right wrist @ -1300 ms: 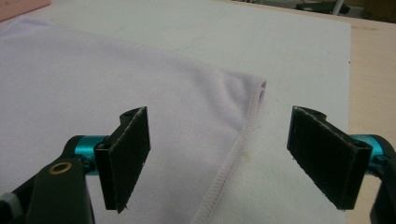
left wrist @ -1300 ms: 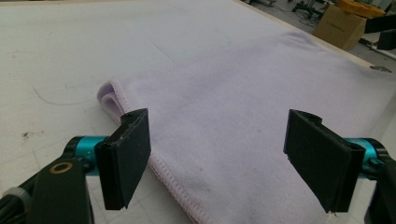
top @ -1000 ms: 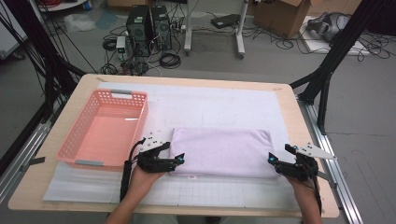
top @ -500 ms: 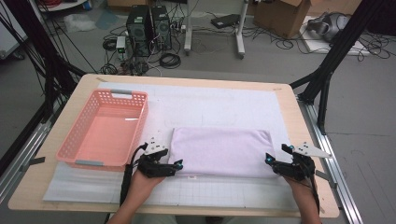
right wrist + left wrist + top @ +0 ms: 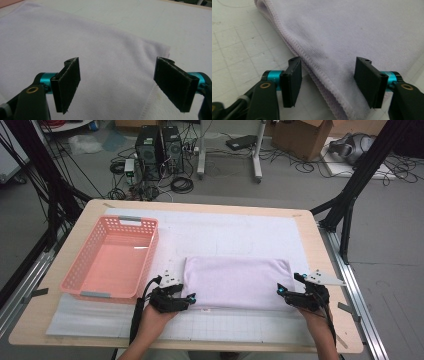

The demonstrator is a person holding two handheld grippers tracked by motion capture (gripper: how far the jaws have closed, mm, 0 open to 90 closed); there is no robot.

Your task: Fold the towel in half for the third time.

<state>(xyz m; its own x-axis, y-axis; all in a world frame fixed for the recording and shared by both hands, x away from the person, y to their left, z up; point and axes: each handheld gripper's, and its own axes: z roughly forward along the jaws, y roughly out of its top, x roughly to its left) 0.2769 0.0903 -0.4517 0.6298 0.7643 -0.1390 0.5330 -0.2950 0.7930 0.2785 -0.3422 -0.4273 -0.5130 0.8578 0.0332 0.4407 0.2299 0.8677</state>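
Note:
A folded lilac towel lies flat on the white gridded mat near the table's front. My left gripper is at the towel's near left corner, open, its jaws straddling the stitched hem. My right gripper is at the near right corner, open, with the towel's edge between its wide-apart jaws. Neither gripper pinches the cloth.
An empty pink plastic basket stands left of the towel on the mat. The wooden table's edge runs close on the right. Computer towers, cables and a cardboard box sit on the floor beyond the table.
Both grippers have crept slightly inward and forward onto the towel's near corners. The towel itself has not moved.

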